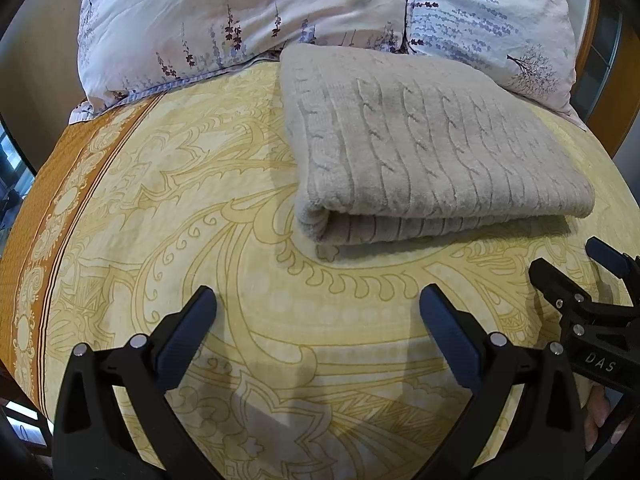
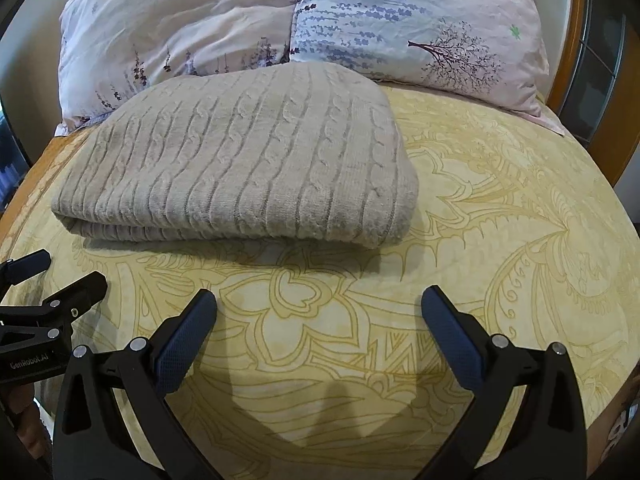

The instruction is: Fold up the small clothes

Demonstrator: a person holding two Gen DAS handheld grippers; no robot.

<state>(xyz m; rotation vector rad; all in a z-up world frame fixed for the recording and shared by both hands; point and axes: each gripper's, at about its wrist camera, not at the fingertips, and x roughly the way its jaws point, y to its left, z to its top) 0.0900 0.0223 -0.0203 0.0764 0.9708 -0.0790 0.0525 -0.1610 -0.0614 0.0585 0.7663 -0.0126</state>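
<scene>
Your left gripper (image 1: pixel 318 300) stood with its fingers spread wide over the yellow bedspread (image 1: pixel 168 208), holding nothing; your right gripper (image 2: pixel 319 300) was likewise wide apart and empty, just beside the left; each showed at the edge of the other's view. Ahead of both, apart from the fingers, lay the grey cable-knit sweater (image 2: pixel 248 160), folded into a flat rectangle with its folded edge toward you; behind it, two floral pillows (image 2: pixel 420 20) lay side by side, touching the sweater's far edge.
</scene>
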